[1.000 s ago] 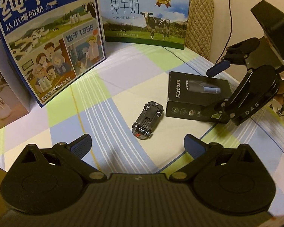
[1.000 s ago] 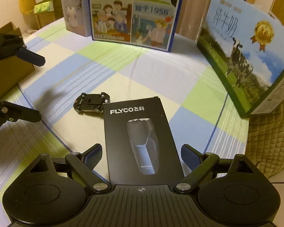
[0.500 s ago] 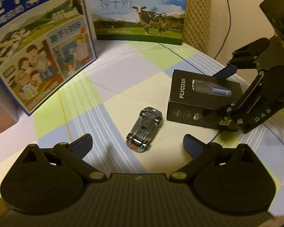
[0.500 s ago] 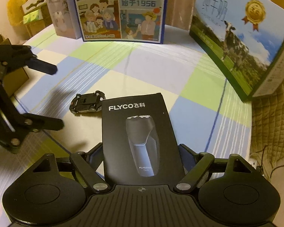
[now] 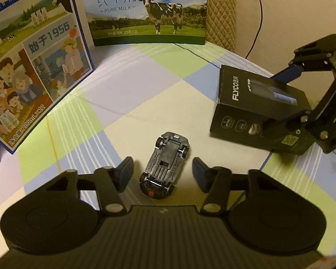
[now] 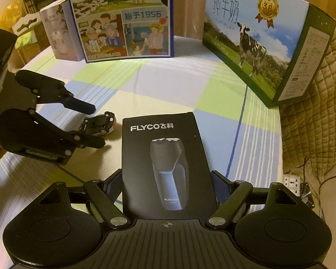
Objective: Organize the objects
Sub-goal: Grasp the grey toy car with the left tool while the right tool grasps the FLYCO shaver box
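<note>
Two spread fingers of my left claw (image 5: 162,172) flank the upturned toy car (image 5: 164,173), its long axis running forward between them, tilted slightly rightward. From my right claw (image 6: 168,185), the fingers are clamped on the black box (image 6: 164,159) reading "FLYCO", straight ahead between them.

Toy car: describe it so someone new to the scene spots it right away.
On the checked tablecloth, in front of the two upright milk cartons, look left of the black FLYCO box. The toy car lies there upside down between the open fingers of the left gripper. It is the only small grey thing, wheels up.
</note>
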Action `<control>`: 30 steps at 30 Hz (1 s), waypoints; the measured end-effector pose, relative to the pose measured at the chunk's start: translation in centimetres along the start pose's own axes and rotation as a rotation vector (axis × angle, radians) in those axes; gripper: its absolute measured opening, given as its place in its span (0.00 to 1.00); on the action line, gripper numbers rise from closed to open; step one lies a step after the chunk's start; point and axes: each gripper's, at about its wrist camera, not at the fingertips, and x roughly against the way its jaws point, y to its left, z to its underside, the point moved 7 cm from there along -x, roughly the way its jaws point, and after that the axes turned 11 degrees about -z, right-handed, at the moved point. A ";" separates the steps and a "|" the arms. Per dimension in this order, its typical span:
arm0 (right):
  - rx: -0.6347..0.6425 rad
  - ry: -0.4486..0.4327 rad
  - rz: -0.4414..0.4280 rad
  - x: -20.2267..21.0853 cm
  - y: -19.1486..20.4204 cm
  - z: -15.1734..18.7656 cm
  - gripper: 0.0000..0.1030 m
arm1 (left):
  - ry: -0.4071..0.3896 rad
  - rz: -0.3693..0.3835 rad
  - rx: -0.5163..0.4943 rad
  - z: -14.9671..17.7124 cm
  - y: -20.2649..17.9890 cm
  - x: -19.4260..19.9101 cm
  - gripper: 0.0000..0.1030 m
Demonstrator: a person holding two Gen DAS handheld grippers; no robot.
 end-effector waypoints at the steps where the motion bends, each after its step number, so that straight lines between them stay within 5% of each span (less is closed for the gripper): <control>1: -0.002 0.000 -0.001 0.0 0.1 0.1 0.76 | 0.000 0.007 0.000 0.0 0.0 0.0 0.43; 6: -0.012 0.012 -0.003 -0.2 0.7 1.1 0.75 | 0.016 0.019 -0.009 0.0 -0.4 -0.1 0.25; 17: -0.112 0.019 0.005 1.6 3.7 4.2 0.75 | 0.136 -0.009 0.133 3.8 -1.6 3.8 0.25; 30: -0.149 0.114 0.044 4.9 12.7 11.2 0.76 | 0.142 -0.060 0.282 15.1 -5.4 14.7 0.25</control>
